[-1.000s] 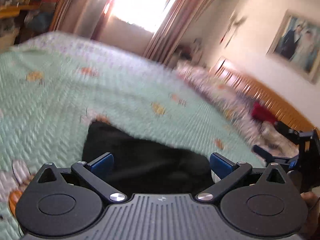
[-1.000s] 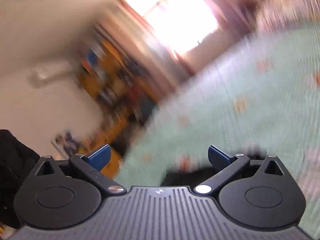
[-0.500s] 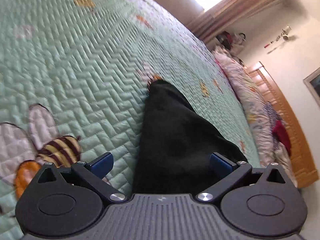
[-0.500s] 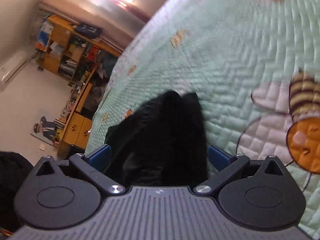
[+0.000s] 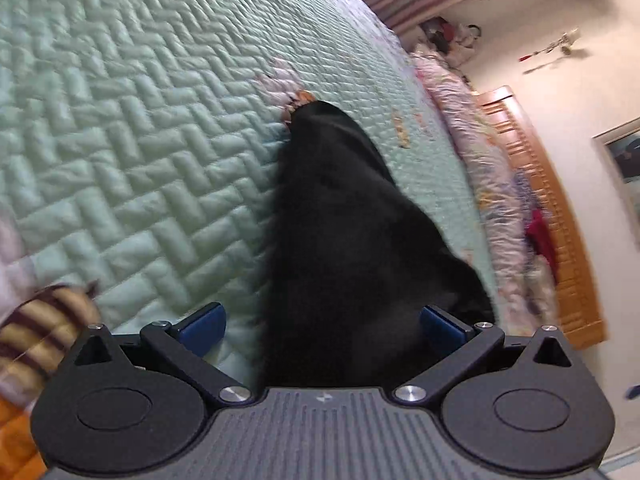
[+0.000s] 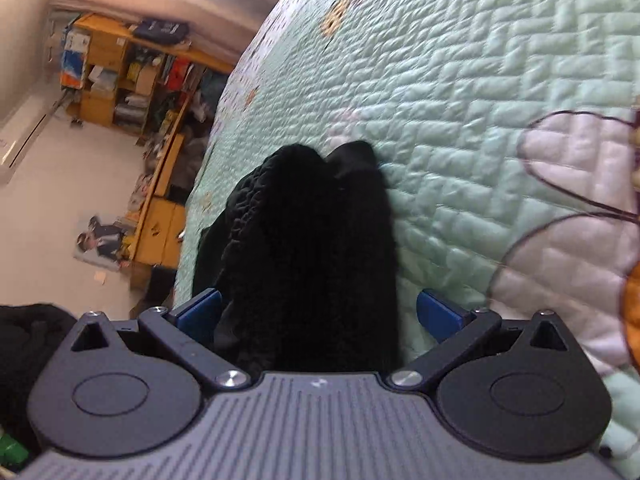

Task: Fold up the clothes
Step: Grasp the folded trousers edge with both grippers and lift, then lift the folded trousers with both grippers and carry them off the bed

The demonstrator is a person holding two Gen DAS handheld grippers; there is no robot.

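A black garment [image 5: 352, 240] lies bunched in a long heap on the mint green quilted bedspread [image 5: 140, 140]. My left gripper [image 5: 324, 326] is open and low over the garment's near end, which sits between the blue pads [image 5: 202, 326] without being clamped. In the right wrist view the same black garment [image 6: 308, 248] shows a knobbly fleece side. My right gripper [image 6: 320, 314] is open too and straddles its near end above the bedspread [image 6: 460, 120]. The gripper bodies hide the cloth closest to me.
Floral pillows [image 5: 480, 152] and a red item [image 5: 540, 236] lie along a wooden headboard [image 5: 560, 220] on the right. Cluttered wooden shelves [image 6: 120, 80] stand beyond the bed's far edge. More black cloth [image 6: 24, 340] sits at the lower left of the right view.
Both grippers have dropped closer to the bed and the black garment, which fills more of each view. Both stayed open.
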